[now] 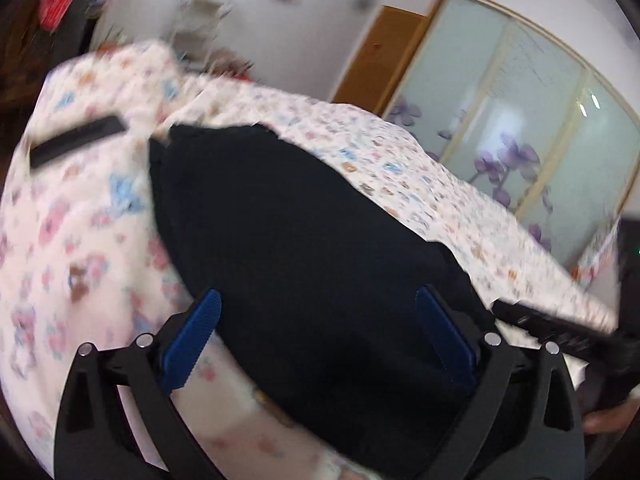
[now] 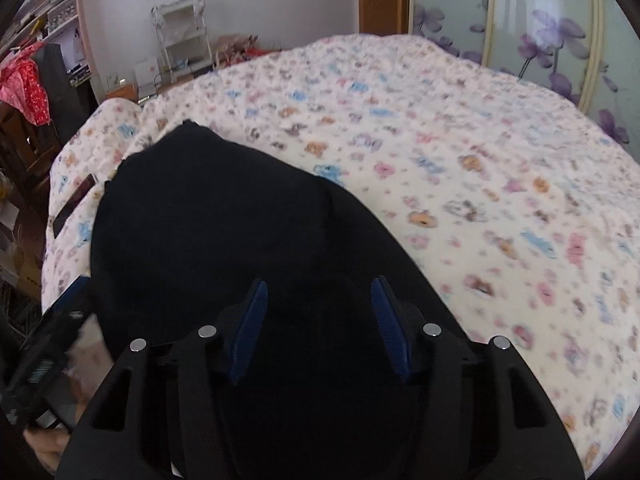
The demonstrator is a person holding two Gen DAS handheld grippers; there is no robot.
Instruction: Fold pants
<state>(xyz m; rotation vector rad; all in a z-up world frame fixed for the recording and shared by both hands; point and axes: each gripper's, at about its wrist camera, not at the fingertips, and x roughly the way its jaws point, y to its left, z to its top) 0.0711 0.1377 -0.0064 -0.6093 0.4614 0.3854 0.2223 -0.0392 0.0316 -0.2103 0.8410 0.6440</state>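
Left wrist view: the pants (image 1: 304, 248) lie flat on the bed (image 1: 80, 240), directly ahead of and beneath your left gripper (image 1: 318, 328), whose fingers stand wide apart with nothing clamped. The long axis of the pants runs away from the fingers toward the phone (image 1: 78, 140). Right wrist view: your right gripper (image 2: 320, 320) hangs over the near end of the pants (image 2: 224, 224), fingers half apart, gripping nothing visible. Both grippers appear about equally near that end.
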